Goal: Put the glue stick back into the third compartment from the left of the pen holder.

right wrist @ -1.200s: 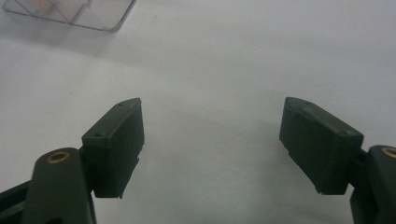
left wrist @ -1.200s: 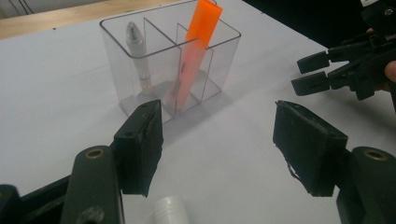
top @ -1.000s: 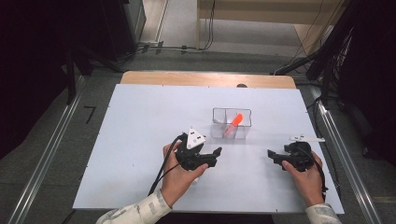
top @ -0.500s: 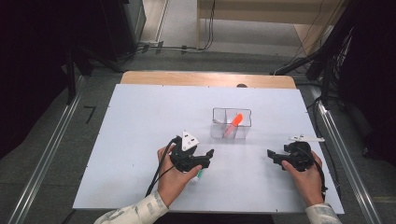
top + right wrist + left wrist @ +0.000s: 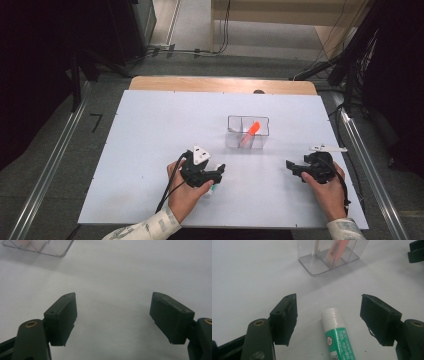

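A white surface point(image 5: 150, 150) lies on a wooden table, with grey floor and dark equipment around it. Near its middle stands a clear divided box point(image 5: 247, 132) holding an orange item. Nearer the person than the box, a green-and-white glue stick point(image 5: 338, 340) lies flat between the wide-open jaws of the left gripper point(image 5: 329, 318). Right of the box, the right gripper point(image 5: 113, 317) gapes wide over bare surface.
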